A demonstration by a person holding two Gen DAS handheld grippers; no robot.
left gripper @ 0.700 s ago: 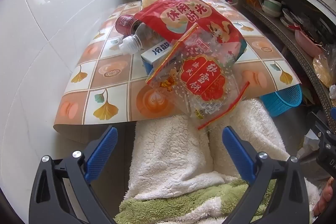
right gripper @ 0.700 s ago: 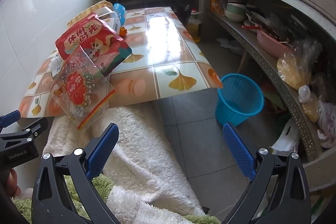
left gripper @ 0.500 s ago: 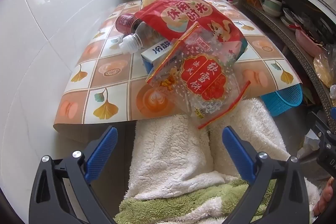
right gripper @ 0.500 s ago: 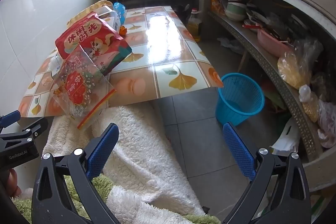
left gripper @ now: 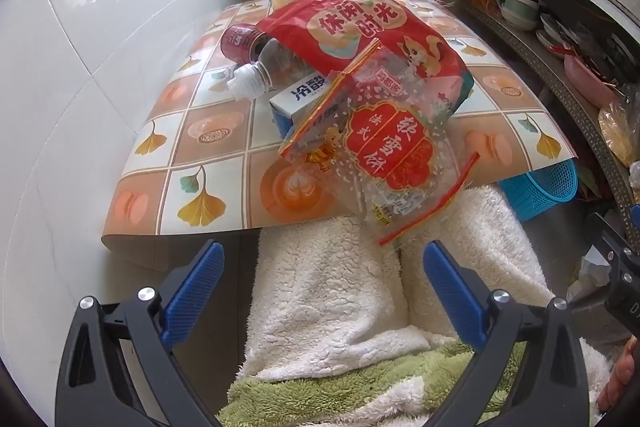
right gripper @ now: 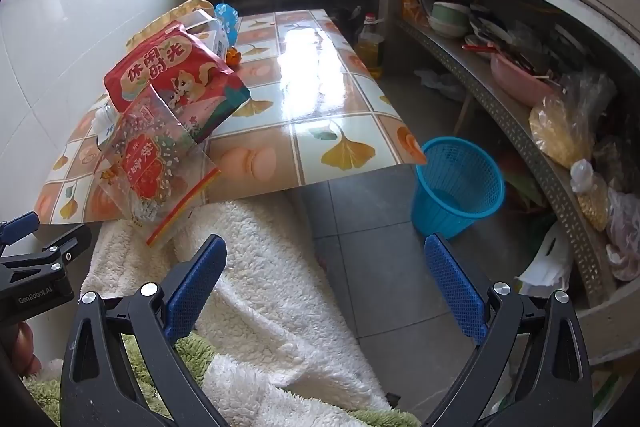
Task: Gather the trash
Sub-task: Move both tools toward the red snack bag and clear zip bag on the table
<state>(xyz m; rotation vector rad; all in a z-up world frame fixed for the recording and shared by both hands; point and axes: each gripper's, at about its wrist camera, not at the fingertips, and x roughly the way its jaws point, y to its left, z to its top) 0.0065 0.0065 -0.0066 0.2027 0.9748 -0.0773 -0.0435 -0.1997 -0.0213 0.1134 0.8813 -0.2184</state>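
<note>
A heap of trash lies on the low table (left gripper: pixel 208 143) with the tile-pattern cover. On top is a red snack bag (left gripper: pixel 360 31) (right gripper: pixel 172 75). A clear bag with a red label (left gripper: pixel 384 155) (right gripper: pixel 156 163) hangs over the table's front edge. Under them show a plastic bottle with a white cap (left gripper: pixel 256 75), a dark red can (left gripper: pixel 240 41) and a blue-and-white carton (left gripper: pixel 300 99). My left gripper (left gripper: pixel 324 291) is open, short of the table edge, with nothing between its fingers. My right gripper (right gripper: pixel 326 291) is open over the floor, right of the heap.
A blue mesh waste basket (right gripper: pixel 460 183) (left gripper: pixel 540 187) stands on the grey floor right of the table. White fleece trouser legs (left gripper: pixel 332 291) fill the foreground. Cluttered shelves (right gripper: pixel 520 75) run along the right. A white tiled wall (left gripper: pixel 60 67) stands at the left.
</note>
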